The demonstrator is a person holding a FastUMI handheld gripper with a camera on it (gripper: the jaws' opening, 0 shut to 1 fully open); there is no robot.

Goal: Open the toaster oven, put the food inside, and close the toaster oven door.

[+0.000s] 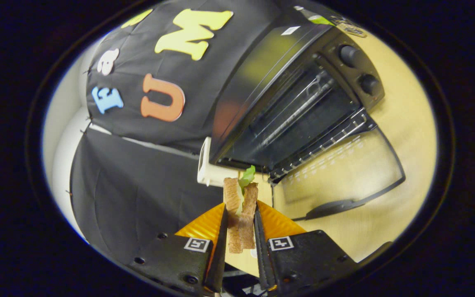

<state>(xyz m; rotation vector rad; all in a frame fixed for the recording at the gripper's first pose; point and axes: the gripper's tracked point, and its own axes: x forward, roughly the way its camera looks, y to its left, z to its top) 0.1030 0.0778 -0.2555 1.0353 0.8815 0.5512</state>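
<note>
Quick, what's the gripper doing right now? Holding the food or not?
Gripper: jaws shut on the sandwich, held up ahead of the open oven.

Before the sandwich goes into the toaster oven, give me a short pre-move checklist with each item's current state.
1. Toaster oven door open: ok, it lies folded down flat ahead of the cavity.
2. Sandwich held: ok, the tool has both fingers pressed on its bread slices.
3. Filling secure: cannot tell; lettuce sticks out of the far end.
4. Rack in place: ok, a wire rack sits at the cavity's front edge.
5. Cavity free of other food: cannot tell, the inside is dark.
6. Path to the opening: ok, nothing lies between the sandwich and the oven mouth.
</note>
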